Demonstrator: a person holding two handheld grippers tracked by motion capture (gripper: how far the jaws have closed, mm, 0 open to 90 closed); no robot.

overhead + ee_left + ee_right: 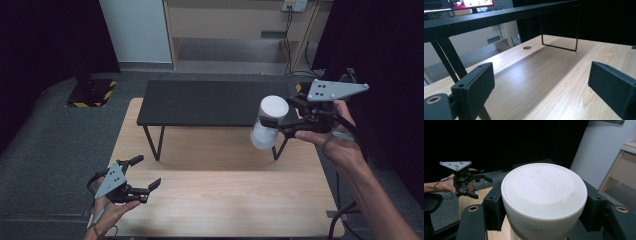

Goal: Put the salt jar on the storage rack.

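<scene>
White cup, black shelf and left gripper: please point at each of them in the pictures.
white cup (544, 195), right gripper view, its upturned base.
black shelf (210, 102), high view, its top.
left gripper (146, 176), high view, between its fingertips.

The table (215, 200) is pale wood-grain laminate, smooth with a faint sheen, and a dark round plug sits in it in the left gripper view. The shelf (210, 102) on it has a matt black top, slightly grainy, on thin black metal-looking legs. The cup (544, 200) looks like white foam or matt plastic, its base faintly embossed and smudged with brownish marks. The right gripper (282, 125) clamping it and the left gripper (145, 185) are matt black plastic with a fine rough texture; brass-coloured inserts shine in the screw holes. Each carries a flat grey plate, dull-finished. The floor (60, 130) is grey carpet, coarse and matt.
</scene>
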